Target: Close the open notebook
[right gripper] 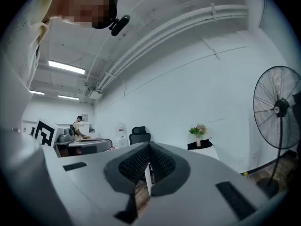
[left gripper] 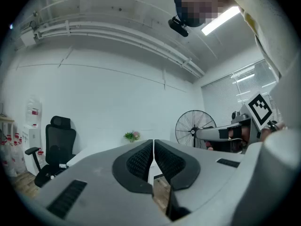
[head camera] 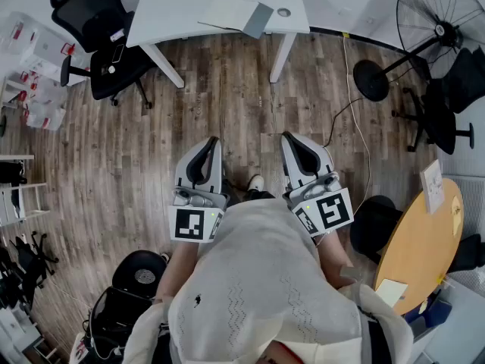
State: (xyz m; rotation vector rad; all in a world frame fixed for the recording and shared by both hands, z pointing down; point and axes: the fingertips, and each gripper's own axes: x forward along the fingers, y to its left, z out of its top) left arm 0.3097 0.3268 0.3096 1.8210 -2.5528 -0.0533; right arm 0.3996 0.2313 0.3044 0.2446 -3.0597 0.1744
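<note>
The open notebook (head camera: 232,11) lies on the white table (head camera: 174,6) at the far end of the room, pale pages up with a grey flap at its right. Both grippers are held level in front of the person's body, over the wooden floor and well short of the table. My left gripper (head camera: 204,147) is shut with nothing between its pads (left gripper: 141,159). My right gripper (head camera: 295,141) is shut and empty too, its pads (right gripper: 160,161) pressed together. In the gripper views the notebook is hidden behind the jaws.
A black office chair (head camera: 106,44) stands left of the table. A floor fan (head camera: 436,17) and its base (head camera: 370,80) are at the far right, with a cable on the floor. A round wooden table (head camera: 420,241) is near right, a black stool (head camera: 141,273) near left.
</note>
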